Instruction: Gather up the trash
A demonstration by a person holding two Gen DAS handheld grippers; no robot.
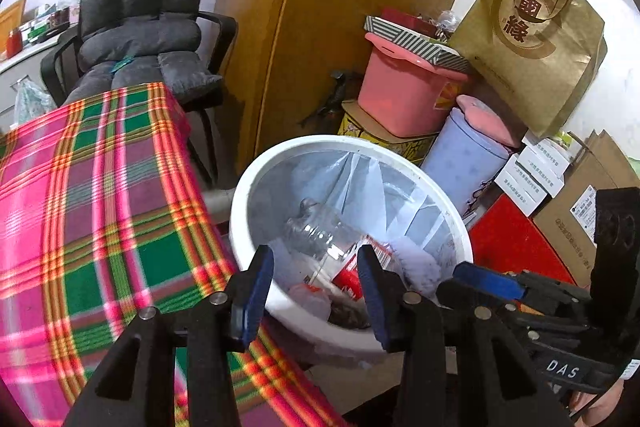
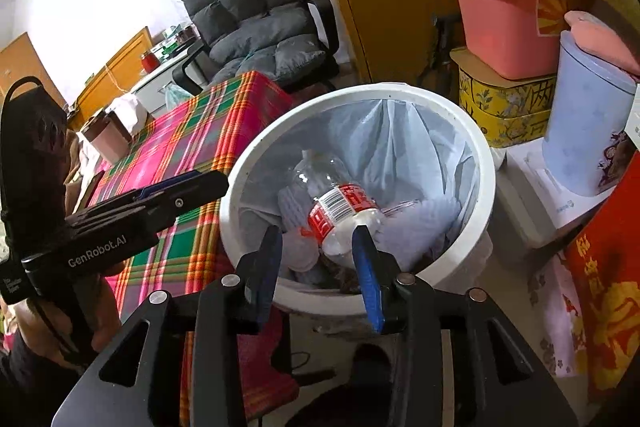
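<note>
A white bin [image 1: 238, 195] [image 2: 400, 87] with a clear liner stands on the floor beside the table. Inside it lies a clear plastic bottle [image 1: 320, 233] [image 2: 340, 205] with a red and white label, on top of white wrappers and other rubbish. My left gripper [image 1: 315, 291] hovers over the bin's near rim, jaws apart with nothing between them. My right gripper [image 2: 318, 265] hangs over the same rim, also open and holding nothing. Each view catches the other gripper from the side: the right gripper [image 1: 486, 281] and the left gripper [image 2: 200, 185].
A table under a pink and green plaid cloth [image 1: 92, 211] [image 2: 192, 131] adjoins the bin's left. Behind it stands a grey cushioned chair [image 1: 140, 27]. Right of the bin are a pink box [image 1: 400, 95], a lilac container [image 1: 464, 163], a brown paper bag [image 1: 532, 39] and cardboard boxes [image 1: 576, 215].
</note>
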